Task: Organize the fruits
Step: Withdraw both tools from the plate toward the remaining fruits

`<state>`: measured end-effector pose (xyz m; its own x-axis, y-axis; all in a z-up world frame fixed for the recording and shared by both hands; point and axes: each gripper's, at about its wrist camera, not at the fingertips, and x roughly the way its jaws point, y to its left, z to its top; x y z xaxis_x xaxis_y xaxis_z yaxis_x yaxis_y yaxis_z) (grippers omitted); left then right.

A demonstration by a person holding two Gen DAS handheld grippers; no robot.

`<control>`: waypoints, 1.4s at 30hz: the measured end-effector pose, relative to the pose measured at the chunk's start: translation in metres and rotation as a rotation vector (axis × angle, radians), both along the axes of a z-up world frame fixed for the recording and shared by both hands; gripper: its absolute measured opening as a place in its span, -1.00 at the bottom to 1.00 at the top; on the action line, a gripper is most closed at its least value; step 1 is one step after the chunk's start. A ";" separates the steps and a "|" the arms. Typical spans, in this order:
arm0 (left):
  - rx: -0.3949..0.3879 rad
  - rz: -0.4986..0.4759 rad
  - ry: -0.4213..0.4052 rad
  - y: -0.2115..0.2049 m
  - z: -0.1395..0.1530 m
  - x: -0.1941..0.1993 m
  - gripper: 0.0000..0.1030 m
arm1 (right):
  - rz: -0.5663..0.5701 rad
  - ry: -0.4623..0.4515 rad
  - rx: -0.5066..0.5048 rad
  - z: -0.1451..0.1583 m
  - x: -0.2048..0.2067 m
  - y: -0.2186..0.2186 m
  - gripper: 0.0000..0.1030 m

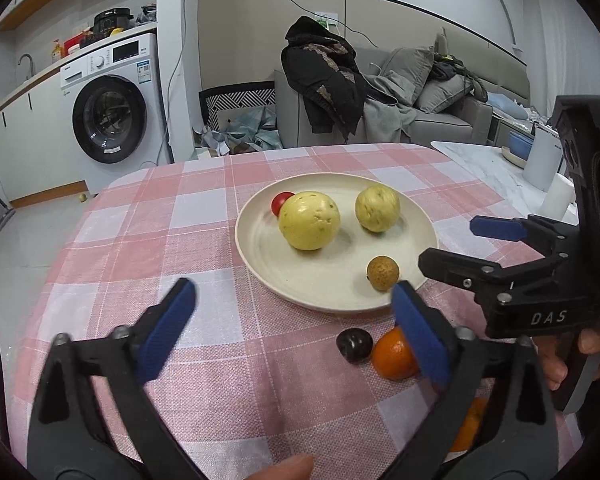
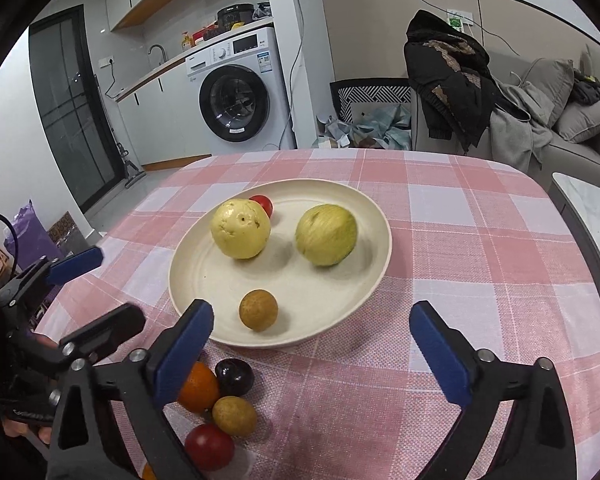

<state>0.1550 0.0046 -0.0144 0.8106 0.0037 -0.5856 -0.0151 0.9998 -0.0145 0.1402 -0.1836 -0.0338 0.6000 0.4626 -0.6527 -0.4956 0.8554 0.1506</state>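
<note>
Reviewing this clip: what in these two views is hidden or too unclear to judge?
- Orange: left wrist view, partly behind the left gripper's finger.
- Orange fruit: right wrist view, cut off by the bottom edge and the right gripper's arm.
- Cherry tomato on the plate: half hidden behind the yellow guava.

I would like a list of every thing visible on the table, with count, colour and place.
plate: 1, cream, table middle
large fruits: 2, yellow-green, on plate
cherry tomato: 1, red, on plate behind a large fruit
small brown fruit: 1, near edge of plate
dark plum: 1, on cloth
orange: 1, beside plum
brown fruit: 1, on cloth
tomato: 1, red, on cloth
tablecloth: 1, pink check
left gripper: open, empty
right gripper: open, empty
</note>
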 end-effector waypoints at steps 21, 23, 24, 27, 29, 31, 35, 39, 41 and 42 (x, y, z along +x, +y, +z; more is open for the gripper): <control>0.015 0.012 -0.025 0.001 0.015 -0.046 0.99 | 0.016 0.003 -0.037 0.007 -0.026 -0.010 1.00; 0.027 0.010 -0.028 0.001 0.017 -0.054 0.99 | 0.020 0.000 -0.040 0.008 -0.032 -0.012 1.00; 0.031 0.013 -0.028 0.001 0.018 -0.056 0.99 | 0.019 -0.002 -0.043 0.009 -0.034 -0.012 1.00; 0.018 0.018 -0.019 0.003 0.019 -0.065 0.99 | 0.025 -0.003 -0.048 0.010 -0.043 -0.013 1.00; 0.008 0.012 -0.013 0.003 0.018 -0.071 0.99 | 0.033 -0.002 -0.052 0.009 -0.048 -0.014 1.00; 0.012 0.005 -0.009 0.000 0.016 -0.079 0.99 | 0.040 -0.005 -0.061 0.008 -0.054 -0.015 1.00; 0.028 -0.010 0.001 -0.008 0.012 -0.089 0.99 | 0.050 0.000 -0.082 0.004 -0.062 -0.020 1.00; 0.035 -0.033 0.006 -0.017 0.009 -0.099 0.99 | 0.067 0.001 -0.103 0.000 -0.069 -0.022 1.00; 0.038 -0.044 0.010 -0.022 0.007 -0.100 0.99 | 0.076 0.001 -0.118 -0.003 -0.072 -0.021 1.00; 0.043 -0.049 0.013 -0.024 0.006 -0.099 0.99 | 0.082 0.000 -0.130 -0.005 -0.073 -0.020 1.00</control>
<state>0.0564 -0.0192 -0.0085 0.8029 -0.0107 -0.5960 0.0341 0.9990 0.0281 0.0670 -0.2038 -0.0385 0.5635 0.4213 -0.7106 -0.5644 0.8245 0.0413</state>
